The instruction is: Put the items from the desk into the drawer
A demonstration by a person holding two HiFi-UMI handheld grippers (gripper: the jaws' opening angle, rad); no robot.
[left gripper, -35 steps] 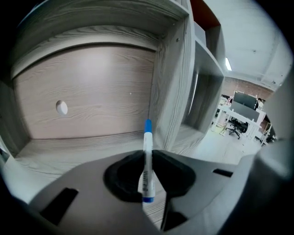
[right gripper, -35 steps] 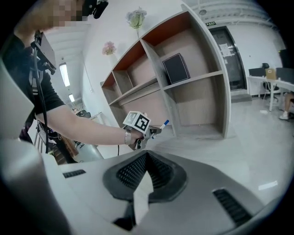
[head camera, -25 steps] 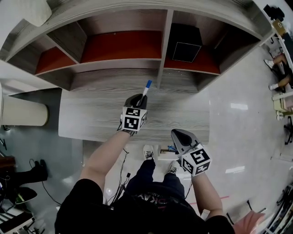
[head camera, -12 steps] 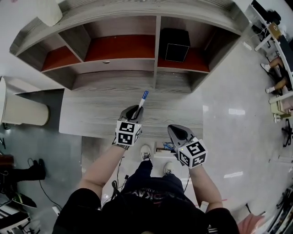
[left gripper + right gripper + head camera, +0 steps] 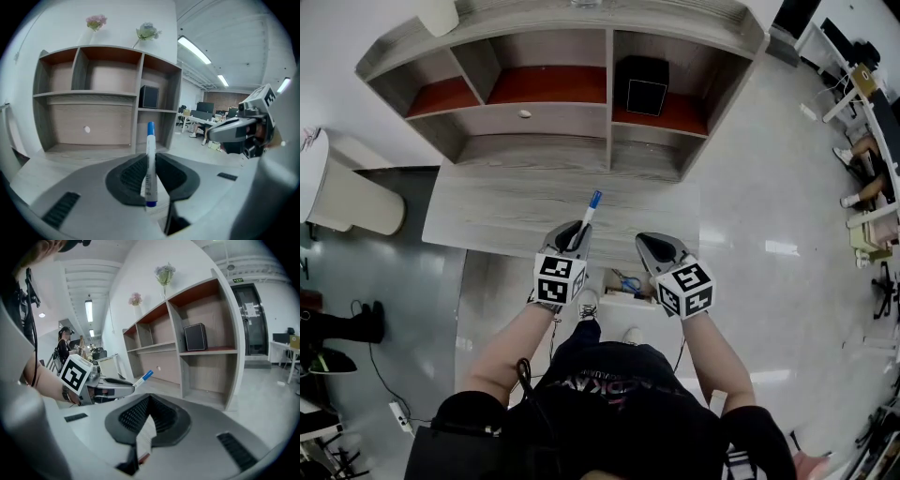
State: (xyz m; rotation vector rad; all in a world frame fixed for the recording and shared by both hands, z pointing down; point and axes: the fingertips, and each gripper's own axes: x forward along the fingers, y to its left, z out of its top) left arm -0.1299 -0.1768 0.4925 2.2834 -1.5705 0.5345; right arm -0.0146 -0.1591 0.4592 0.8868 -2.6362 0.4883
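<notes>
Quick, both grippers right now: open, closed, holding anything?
Left gripper: closed on the blue-capped marker.
Right gripper: closed, nothing between its jaws.

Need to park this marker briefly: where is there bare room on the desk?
The desktop in front of the shelf unit is bare from end to end, roomiest at its left. It is tight only mid front edge, where the left hand-held gripper with the marker and the right hand-held gripper hover.
</notes>
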